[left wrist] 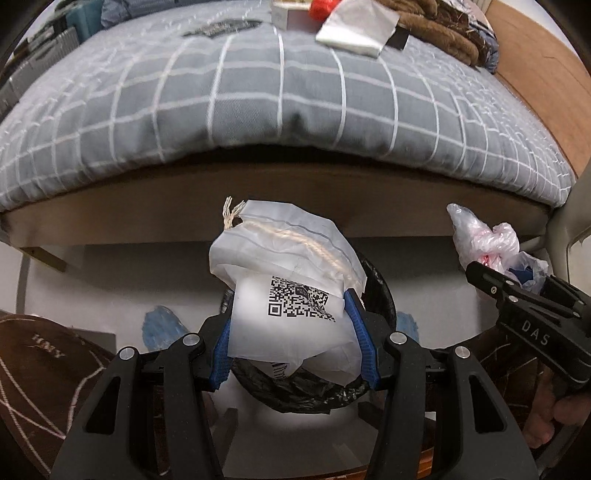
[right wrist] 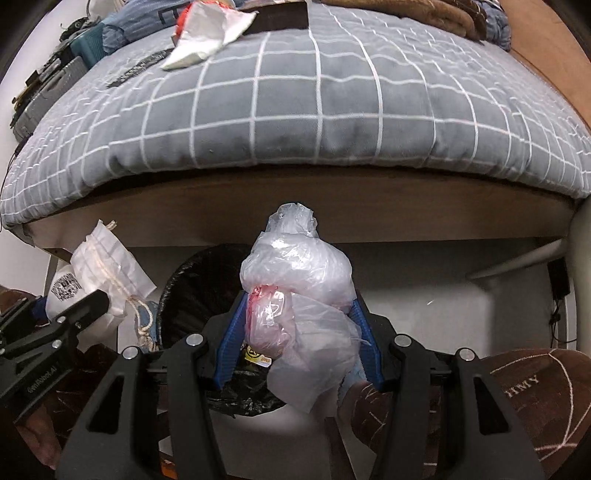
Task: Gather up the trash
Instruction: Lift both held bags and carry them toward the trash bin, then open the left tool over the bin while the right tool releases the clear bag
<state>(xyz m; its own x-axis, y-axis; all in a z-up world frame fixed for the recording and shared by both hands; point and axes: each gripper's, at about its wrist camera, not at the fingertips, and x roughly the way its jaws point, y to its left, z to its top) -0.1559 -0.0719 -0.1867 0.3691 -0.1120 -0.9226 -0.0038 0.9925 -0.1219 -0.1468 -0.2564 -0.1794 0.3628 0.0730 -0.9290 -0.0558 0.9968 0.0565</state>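
Over the black-lined trash bin [left wrist: 373,280] on the floor just in front of the bed [left wrist: 258,92], both grippers are carrying rubbish toward the drop. The step in hand looks like the delivery of two collected pieces, with the release not yet made.

The left gripper [left wrist: 295,332] is clenching a white drawstring pouch [left wrist: 284,266] with a QR label; its blue pads [left wrist: 360,332] are pressing on both sides of the pouch, jaws standing roughly half apart around its bulk. The pouch is hanging right above the bin's mouth.

The right gripper [right wrist: 297,332] is grasping a crumpled clear plastic bag [right wrist: 299,273] with something pink inside, its jaws likewise partly open and closed on the wad. In the right wrist view the bin [right wrist: 192,280] is sitting a little to the left of and below that bag, so the bag is near the rim rather than squarely over it.

The next move probably calls for bringing each load over the opening, the right one shifting leftward, then spreading the jaws so the pieces fall inside. More litter, a silvery wrapper [left wrist: 354,29] and a red scrap [left wrist: 321,8], is lying at the far side of the bed.
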